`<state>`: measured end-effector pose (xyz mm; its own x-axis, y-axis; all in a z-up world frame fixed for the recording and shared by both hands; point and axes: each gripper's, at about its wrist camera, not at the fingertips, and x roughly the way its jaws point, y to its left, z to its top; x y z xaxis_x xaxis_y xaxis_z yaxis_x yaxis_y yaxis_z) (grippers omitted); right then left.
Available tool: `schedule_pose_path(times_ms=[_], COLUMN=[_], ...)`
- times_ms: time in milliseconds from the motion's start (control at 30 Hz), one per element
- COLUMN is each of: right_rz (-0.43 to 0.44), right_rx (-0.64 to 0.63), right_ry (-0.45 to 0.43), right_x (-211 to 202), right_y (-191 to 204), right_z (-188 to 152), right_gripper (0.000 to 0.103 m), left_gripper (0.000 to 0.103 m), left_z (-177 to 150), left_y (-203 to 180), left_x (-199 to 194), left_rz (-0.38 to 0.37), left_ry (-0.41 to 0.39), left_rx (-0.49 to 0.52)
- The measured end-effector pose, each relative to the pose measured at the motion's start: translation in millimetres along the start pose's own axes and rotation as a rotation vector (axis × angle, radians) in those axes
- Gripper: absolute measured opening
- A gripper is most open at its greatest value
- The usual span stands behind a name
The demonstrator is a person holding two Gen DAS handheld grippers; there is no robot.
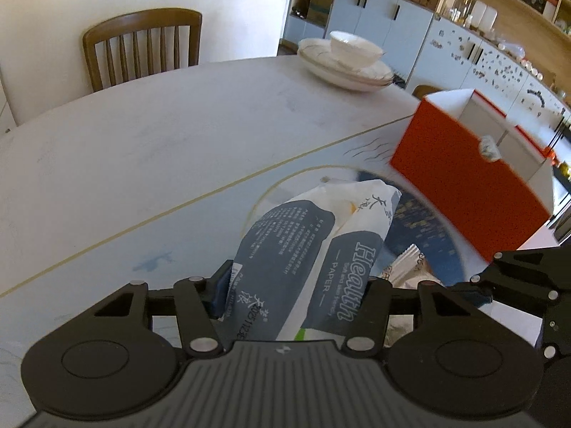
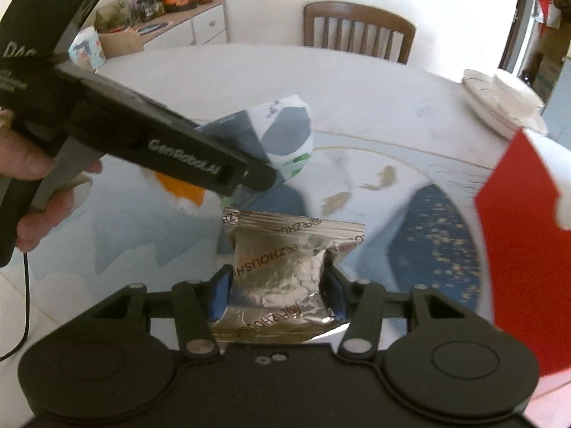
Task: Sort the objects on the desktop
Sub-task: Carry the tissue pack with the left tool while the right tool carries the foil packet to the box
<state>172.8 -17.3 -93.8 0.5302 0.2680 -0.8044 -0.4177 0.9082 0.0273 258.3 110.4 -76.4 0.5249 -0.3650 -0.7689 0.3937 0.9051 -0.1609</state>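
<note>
Gripping firmly, our left gripper (image 1: 296,285) has its blue-padded fingers (image 1: 218,294) pressed against both sides of a tissue pack (image 1: 310,246), a soft white and dark slate-blue packet printed with "Health PAPER", which juts forward from between them above the table (image 1: 142,149). Our right gripper (image 2: 276,290) is likewise clamped, its fingers narrowed onto a foil snack packet (image 2: 282,278), silvery and crinkled, with brown lettering along its sealed edges; the packet stands upright between the pads.

Just past our right gripper's load, in the right wrist view, we see the left gripper's black body (image 2: 167,149) crossing from the left, our left hand (image 2: 32,178) wrapped around its handle, and the tissue pack (image 2: 282,135) poking out beyond its tip. In the left wrist view, the other gripper's black linkage (image 1: 524,278) shows at the lower right edge.

Beyond the tissue pack lies the table's blue patterned centre (image 1: 421,228), ringed in gold. To the right stands an orange-red box (image 1: 464,178) with a white interior and a divider, open at the top. Farther off, near the table's far edge, sits a stack of white plates (image 1: 346,71) with a white bowl (image 1: 355,48) on top. A wooden chair (image 1: 142,46) stands behind the table, and cabinets (image 1: 378,18) line the far wall.
</note>
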Motion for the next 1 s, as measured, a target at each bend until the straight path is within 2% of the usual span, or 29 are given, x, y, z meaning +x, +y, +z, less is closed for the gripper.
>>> schedule_pose_path(times_ms=[500,1000], right_rz=[-0.029,-0.086], right_rx=[0.051,0.163], right_ry=[-0.104,-0.177], right_x=[-88,-134], right_y=[-70,-167], right_z=[-15,-33], right_gripper=[0.052,0.052], left_gripper=[0.055,0.055], left_z=[36,72], left_y=[-83,-172], left_x=[-41,-31], left_rz=[-0.036,-0.089], left_ry=[-0.092,-0.137], left_rx=[-0.029,0.02])
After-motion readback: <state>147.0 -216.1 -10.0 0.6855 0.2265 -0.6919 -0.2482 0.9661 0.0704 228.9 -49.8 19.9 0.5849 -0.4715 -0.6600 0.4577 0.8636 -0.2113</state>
